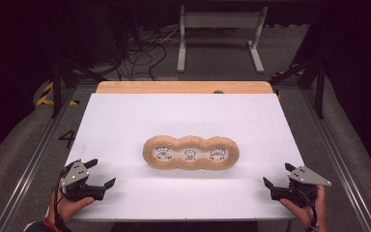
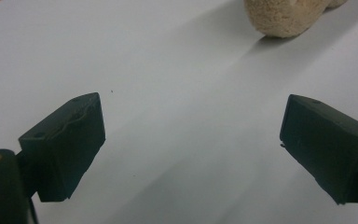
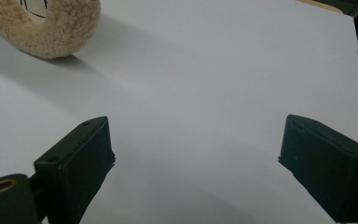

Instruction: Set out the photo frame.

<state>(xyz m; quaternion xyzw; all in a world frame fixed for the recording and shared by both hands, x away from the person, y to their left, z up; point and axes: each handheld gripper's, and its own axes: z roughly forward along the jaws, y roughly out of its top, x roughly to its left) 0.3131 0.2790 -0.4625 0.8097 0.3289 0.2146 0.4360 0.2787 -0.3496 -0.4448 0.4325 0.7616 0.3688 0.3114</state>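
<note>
A tan fuzzy frame [image 1: 191,152] with three round holes lies in the middle of the white tabletop [image 1: 183,116], a small line drawing showing in each hole. My left gripper [image 1: 103,172] rests at the near left corner, open, nothing between its jaws. My right gripper [image 1: 277,174] rests at the near right corner, open and empty too. In the left gripper view the left gripper [image 2: 192,114] points over bare white surface, with one end of the fuzzy frame [image 2: 284,16] at the top right. The right gripper [image 3: 195,130] has the frame's other end [image 3: 51,32] at its top left.
A wooden strip [image 1: 183,87] runs along the table's far edge. Beyond it on the floor stand a white metal stand [image 1: 220,21] and loose cables [image 1: 140,53]. Dark metal rails [image 1: 38,154] flank the table on both sides.
</note>
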